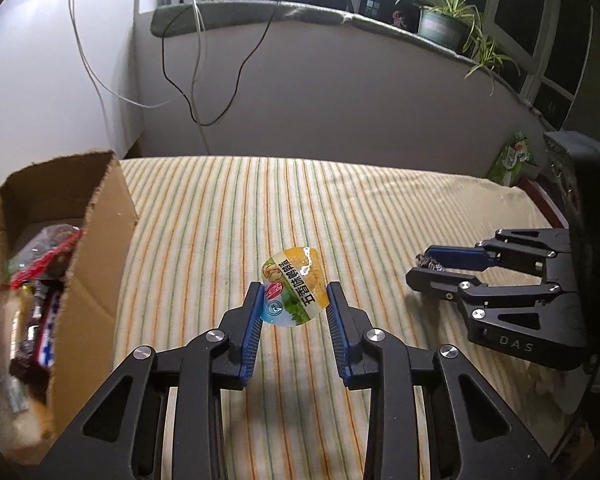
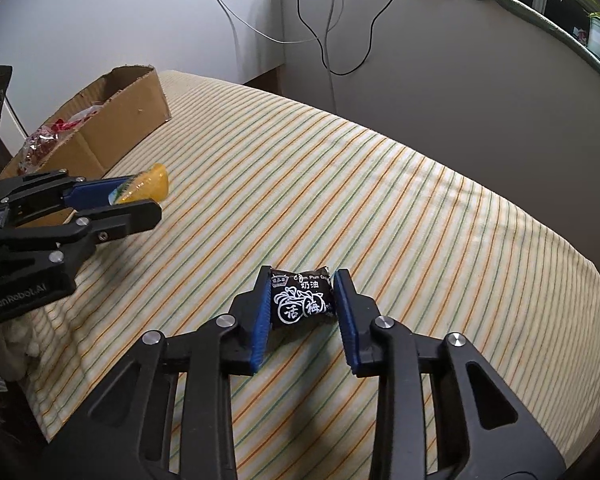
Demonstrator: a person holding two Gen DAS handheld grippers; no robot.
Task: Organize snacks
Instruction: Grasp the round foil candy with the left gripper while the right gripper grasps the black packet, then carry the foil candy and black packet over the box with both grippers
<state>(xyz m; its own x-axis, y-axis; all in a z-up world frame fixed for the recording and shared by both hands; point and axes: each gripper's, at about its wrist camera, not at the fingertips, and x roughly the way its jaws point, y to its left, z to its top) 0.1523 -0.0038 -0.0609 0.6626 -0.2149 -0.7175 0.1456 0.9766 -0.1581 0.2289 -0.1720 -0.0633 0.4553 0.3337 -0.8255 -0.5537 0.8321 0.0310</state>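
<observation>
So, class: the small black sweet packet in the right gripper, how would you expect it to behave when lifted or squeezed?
The black sweet packet looks small against the right gripper, so probably very light. Its wrapper is creased and puffed, so it likely crumples rather than stays stiff. The glossy film may slip, though the ribbed blue pads should help.

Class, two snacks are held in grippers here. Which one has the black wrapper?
The black plum candy packet, clamped in the right gripper. The left gripper holds a yellow-and-green sealed cup snack instead.
</observation>
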